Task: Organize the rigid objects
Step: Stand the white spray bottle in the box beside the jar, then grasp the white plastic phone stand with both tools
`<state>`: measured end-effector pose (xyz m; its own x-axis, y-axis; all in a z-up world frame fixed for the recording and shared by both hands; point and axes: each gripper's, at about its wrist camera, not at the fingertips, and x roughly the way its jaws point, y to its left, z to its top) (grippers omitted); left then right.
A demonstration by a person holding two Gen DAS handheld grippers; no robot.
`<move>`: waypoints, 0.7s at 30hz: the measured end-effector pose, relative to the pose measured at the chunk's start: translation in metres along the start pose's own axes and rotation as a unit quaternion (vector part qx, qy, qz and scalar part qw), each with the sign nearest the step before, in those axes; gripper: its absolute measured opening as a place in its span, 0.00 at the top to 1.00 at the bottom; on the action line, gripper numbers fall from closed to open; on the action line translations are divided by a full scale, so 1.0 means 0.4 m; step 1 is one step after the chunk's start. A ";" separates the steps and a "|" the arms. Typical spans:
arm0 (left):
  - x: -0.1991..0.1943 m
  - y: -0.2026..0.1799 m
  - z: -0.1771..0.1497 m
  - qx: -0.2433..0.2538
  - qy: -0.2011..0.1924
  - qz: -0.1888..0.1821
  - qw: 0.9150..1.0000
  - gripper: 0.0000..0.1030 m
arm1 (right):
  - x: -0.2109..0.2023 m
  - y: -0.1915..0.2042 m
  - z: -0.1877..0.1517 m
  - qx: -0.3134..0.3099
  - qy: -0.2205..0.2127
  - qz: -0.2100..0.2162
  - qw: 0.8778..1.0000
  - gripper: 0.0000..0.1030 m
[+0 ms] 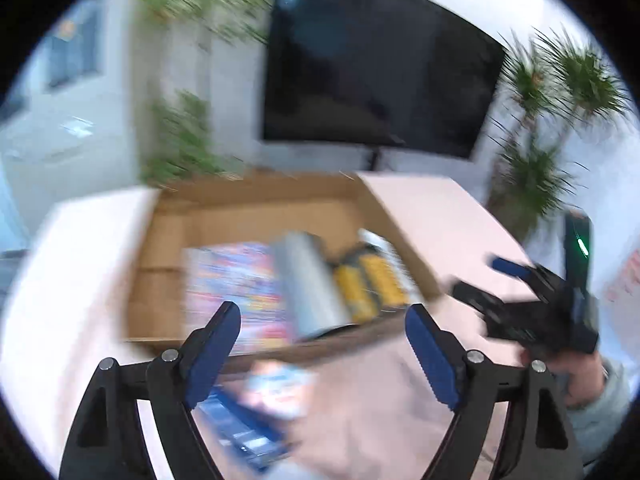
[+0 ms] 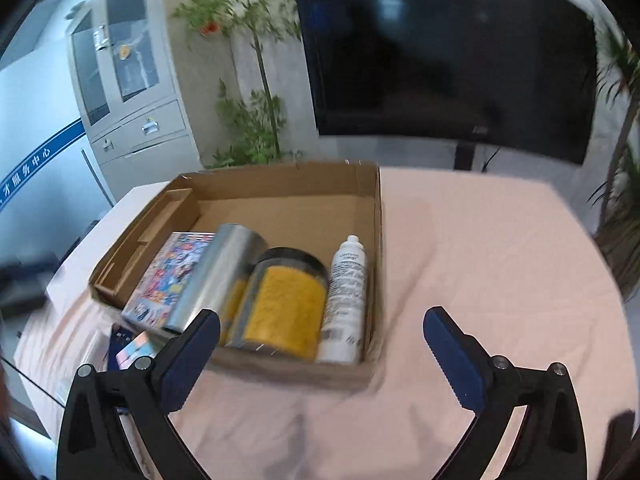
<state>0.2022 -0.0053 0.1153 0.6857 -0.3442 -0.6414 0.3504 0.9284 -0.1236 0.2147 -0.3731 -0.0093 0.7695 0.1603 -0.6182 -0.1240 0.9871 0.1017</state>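
A shallow cardboard box (image 2: 372,216) (image 1: 168,236) lies on the pink-clothed table. In it lie a colourful flat box (image 2: 168,280) (image 1: 236,280), a silver cylinder (image 2: 216,280) (image 1: 312,280), a jar with yellow contents (image 2: 284,304) (image 1: 368,284) and a white bottle (image 2: 346,300) (image 1: 384,244). A small pastel box (image 1: 276,388) (image 2: 134,350) and a dark blue box (image 1: 244,428) (image 2: 118,338) lie on the cloth before the box. My left gripper (image 1: 324,356) is open and empty above them. My right gripper (image 2: 322,358) (image 1: 504,280) is open and empty, near the box's front right corner.
A large black TV (image 2: 452,52) stands behind the table, with plants (image 2: 248,128) at its left and a palm (image 1: 536,160) at its right. A grey cabinet (image 2: 132,88) stands at the far left. The left wrist view is motion-blurred.
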 end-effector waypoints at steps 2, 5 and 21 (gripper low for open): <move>-0.087 0.072 0.004 -0.002 -0.011 0.041 0.999 0.18 | -0.057 0.070 -0.028 -0.012 -0.015 -0.013 1.000 0.01; -0.217 0.139 0.011 -0.001 -0.019 0.112 0.993 0.18 | -0.123 0.165 -0.072 -0.034 -0.025 -0.010 0.999 0.01; 0.051 0.193 -0.502 -0.178 0.166 -0.130 0.961 0.21 | -0.174 0.494 -0.475 -0.149 0.074 0.151 0.974 0.05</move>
<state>0.1152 0.0876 -0.0593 0.3426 -0.5632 -0.7519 0.2014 0.8258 -0.5268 0.0176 -0.1890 -0.0943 0.5736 0.4204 -0.7030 -0.5245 0.8477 0.0789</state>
